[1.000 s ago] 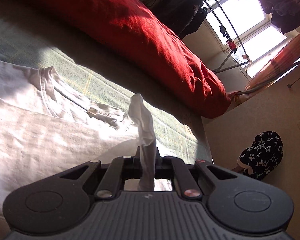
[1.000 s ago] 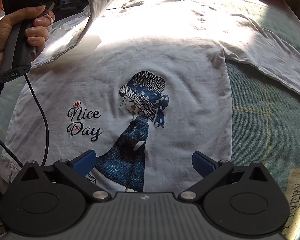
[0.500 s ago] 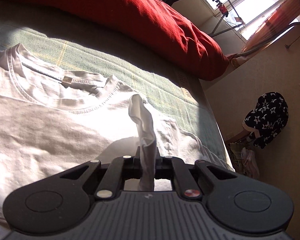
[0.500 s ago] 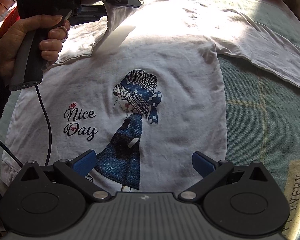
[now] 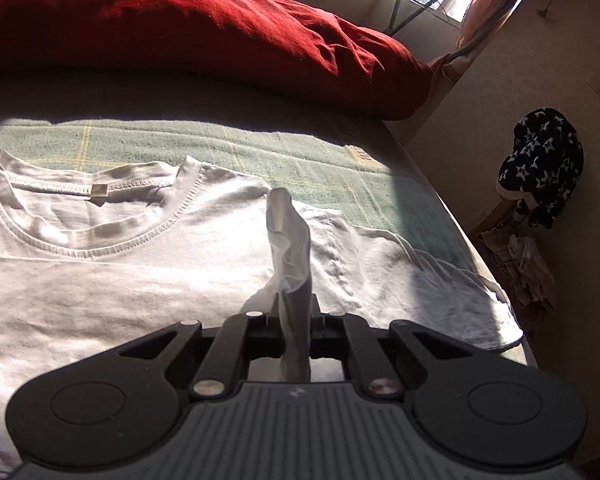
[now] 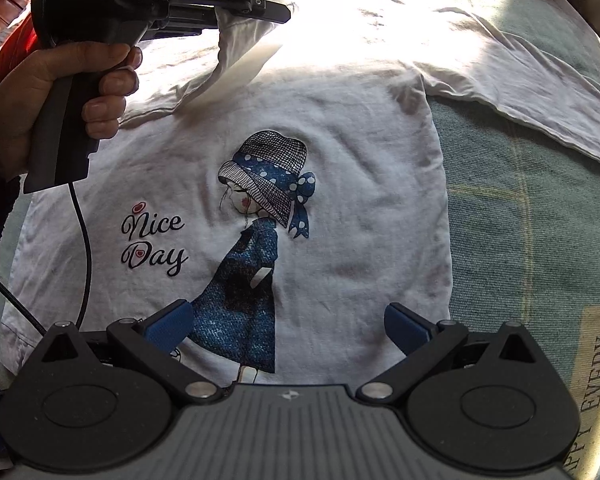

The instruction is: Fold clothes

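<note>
Right wrist view shows the white T-shirt [image 6: 340,152] spread print-up on the green checked blanket [image 6: 532,216], its printed girl [image 6: 256,248] roughly at the centre of the chest. Up and left of the girl, the left gripper [image 6: 260,10] has its fingers clamped on the sleeve [image 6: 236,56], lifted clear of the body so it can be carried inward, probably as a sleeve fold. A person's hand [image 6: 60,84] grips its handle. Below the girl, the right gripper [image 6: 288,328] hangs spread wide and holds nothing, likely ready to pin or take the hem. Beyond the collar [image 5: 92,216], a red duvet [image 5: 204,28] lies heaped.
</note>
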